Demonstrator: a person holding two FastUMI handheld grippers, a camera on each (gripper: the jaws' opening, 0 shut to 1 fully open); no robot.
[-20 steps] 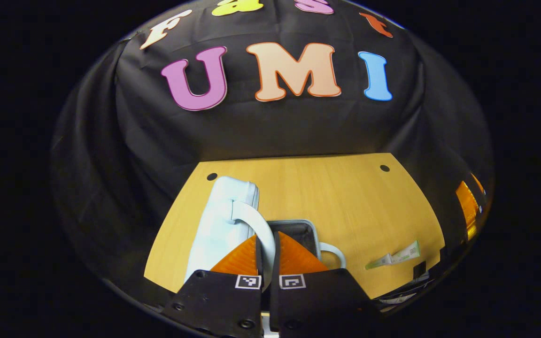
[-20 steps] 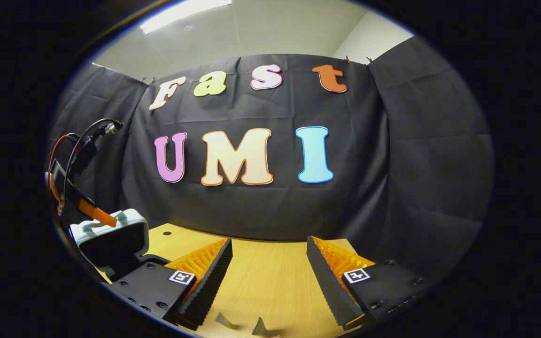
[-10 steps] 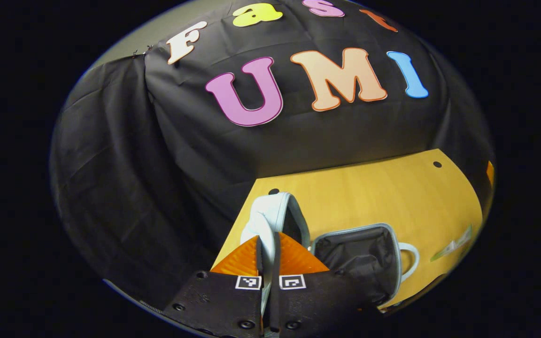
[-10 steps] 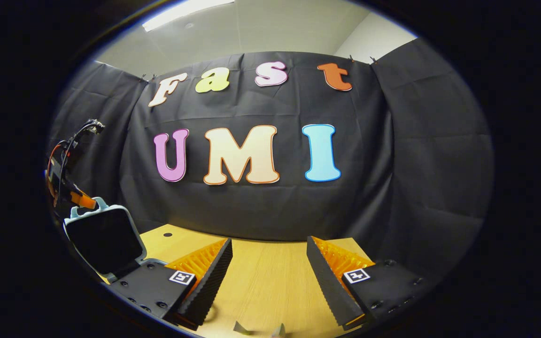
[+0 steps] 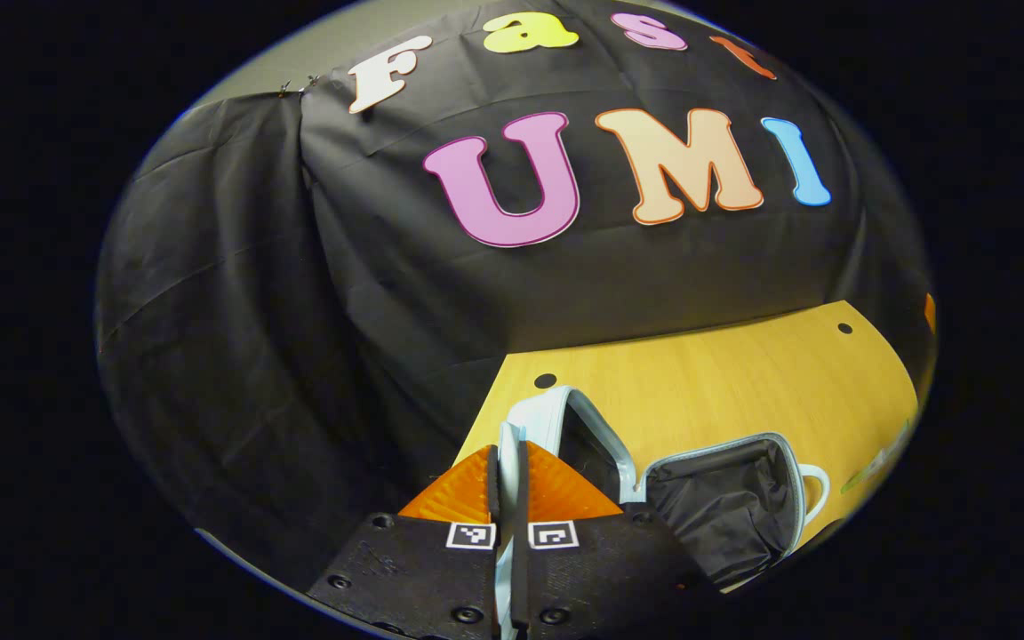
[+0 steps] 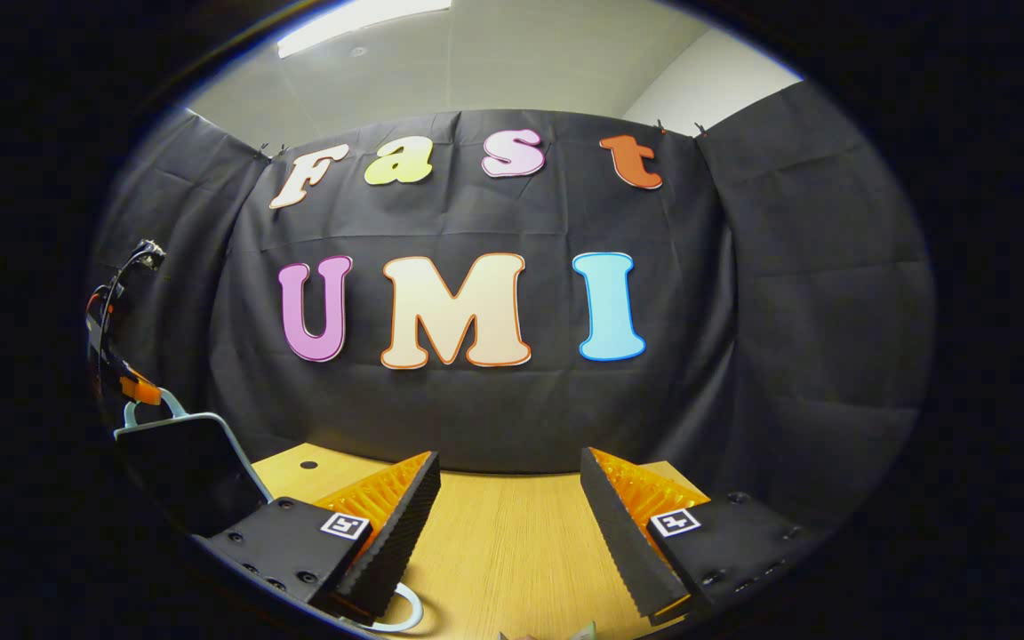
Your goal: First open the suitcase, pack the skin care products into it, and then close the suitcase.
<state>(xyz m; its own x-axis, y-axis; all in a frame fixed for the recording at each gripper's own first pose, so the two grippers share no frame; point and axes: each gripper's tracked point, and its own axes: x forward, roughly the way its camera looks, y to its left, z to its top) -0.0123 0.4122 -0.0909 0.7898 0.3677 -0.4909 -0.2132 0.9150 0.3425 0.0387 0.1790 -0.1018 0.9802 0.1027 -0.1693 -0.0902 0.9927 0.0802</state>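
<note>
My left hand-held gripper (image 5: 506, 462) is pinched tight on the lid handle (image 5: 507, 444) of the suitcase (image 5: 725, 498), fingers nearly together with only that thin pale strap between them. The lid (image 5: 565, 418) stands up and tips toward the left edge of the tabletop (image 5: 725, 373), and the dark-lined base lies open just to its right, near the front-left corner. From the right gripper view the raised lid (image 6: 183, 471) sits off to the far left with the other hand-held gripper (image 6: 134, 389) at its top edge. My right hand-held gripper (image 6: 508, 524) hovers with its fingers spread wide, holding nothing, pointing across the bare wood. The skin care tube (image 5: 872, 469) lies at the right edge of the tabletop, well right of the open base, long axis slanted. So I judge the right one is nearer; it reaches for the tube and carries it left into the base.
</note>
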